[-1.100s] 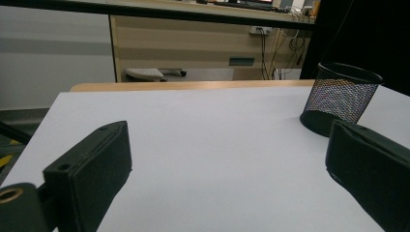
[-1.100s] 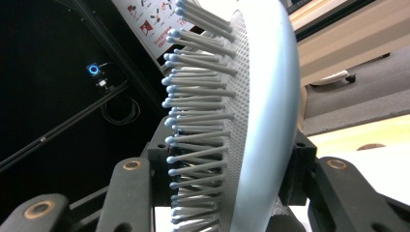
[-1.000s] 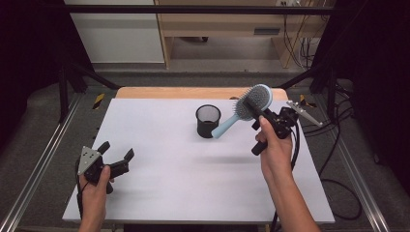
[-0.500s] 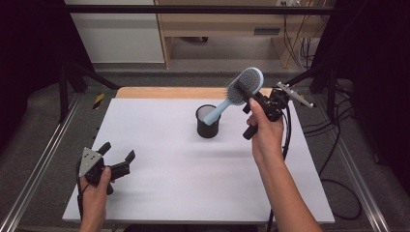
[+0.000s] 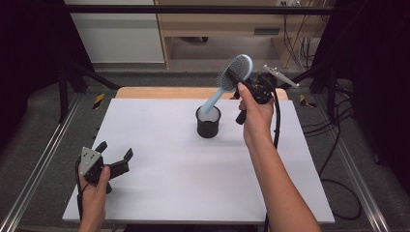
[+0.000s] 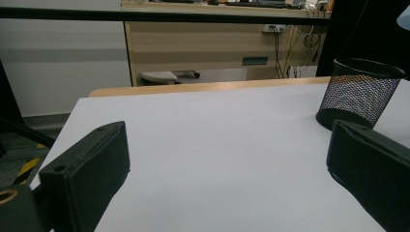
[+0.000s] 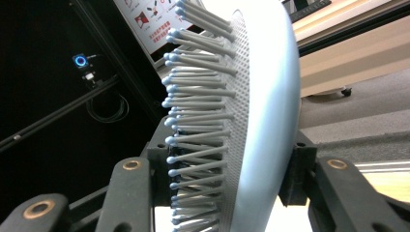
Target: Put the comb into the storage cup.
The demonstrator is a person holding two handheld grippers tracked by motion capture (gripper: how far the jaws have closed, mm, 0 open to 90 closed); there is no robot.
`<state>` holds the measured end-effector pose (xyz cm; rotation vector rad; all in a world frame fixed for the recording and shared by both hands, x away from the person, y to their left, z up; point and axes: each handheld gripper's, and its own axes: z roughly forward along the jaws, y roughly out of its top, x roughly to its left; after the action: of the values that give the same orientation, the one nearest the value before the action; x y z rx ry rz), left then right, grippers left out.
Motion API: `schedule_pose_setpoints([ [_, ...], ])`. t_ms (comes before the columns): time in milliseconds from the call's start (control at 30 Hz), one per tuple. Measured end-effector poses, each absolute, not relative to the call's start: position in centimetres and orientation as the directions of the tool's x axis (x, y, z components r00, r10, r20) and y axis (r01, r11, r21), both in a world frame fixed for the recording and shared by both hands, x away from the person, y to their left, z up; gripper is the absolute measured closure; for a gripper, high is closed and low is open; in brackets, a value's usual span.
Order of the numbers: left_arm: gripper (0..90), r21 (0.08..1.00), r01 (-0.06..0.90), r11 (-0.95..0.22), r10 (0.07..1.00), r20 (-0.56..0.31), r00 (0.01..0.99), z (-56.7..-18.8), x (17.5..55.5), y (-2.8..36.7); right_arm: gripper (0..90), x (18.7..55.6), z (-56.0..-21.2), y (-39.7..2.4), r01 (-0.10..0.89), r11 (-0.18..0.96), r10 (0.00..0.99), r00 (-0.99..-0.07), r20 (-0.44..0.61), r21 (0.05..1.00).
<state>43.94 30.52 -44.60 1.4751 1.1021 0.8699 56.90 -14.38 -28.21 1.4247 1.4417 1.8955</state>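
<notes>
A light blue hairbrush (image 5: 231, 77) hangs in the air over the table's far middle, its head gripped by my right gripper (image 5: 245, 83), which is shut on it. Its handle slants down to the left, the tip just above the rim of a black mesh cup (image 5: 208, 122). In the right gripper view the brush head (image 7: 251, 116) and its grey bristles stand between the two jaws. My left gripper (image 5: 116, 155) rests at the near left of the white table top (image 5: 159, 183), open and holding nothing. The mesh cup (image 6: 360, 93) stands beyond the left gripper's right jaw.
A wooden strip (image 5: 159, 92) runs along the table's far edge. Metal rails (image 5: 38, 169) flank the table on both sides. Cables (image 5: 333, 145) trail on the floor to the right. A wooden desk (image 5: 232, 24) stands beyond the table.
My right gripper has lifted the brush up and to the left, so its handle tip now points over the cup. The left gripper has stayed put.
</notes>
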Motion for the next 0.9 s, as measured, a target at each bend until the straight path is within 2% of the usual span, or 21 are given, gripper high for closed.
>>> schedule_pose_setpoints([
  [433, 2.3, 0.981, 0.188, -0.05, 0.944, -0.015, 0.33, -44.8, 44.1, 29.9, 51.9, 57.6, -28.5, -14.7, 0.253, -0.357, 0.807, -0.402, 0.433, 0.899],
  [900, 2.3, 0.98, 0.189, -0.066, 0.938, -0.004, 0.347, -44.9, 44.1, 29.7, 51.7, 58.7, -29.6, -14.8, 0.272, -0.337, 0.817, -0.391, 0.424, 0.901],
])
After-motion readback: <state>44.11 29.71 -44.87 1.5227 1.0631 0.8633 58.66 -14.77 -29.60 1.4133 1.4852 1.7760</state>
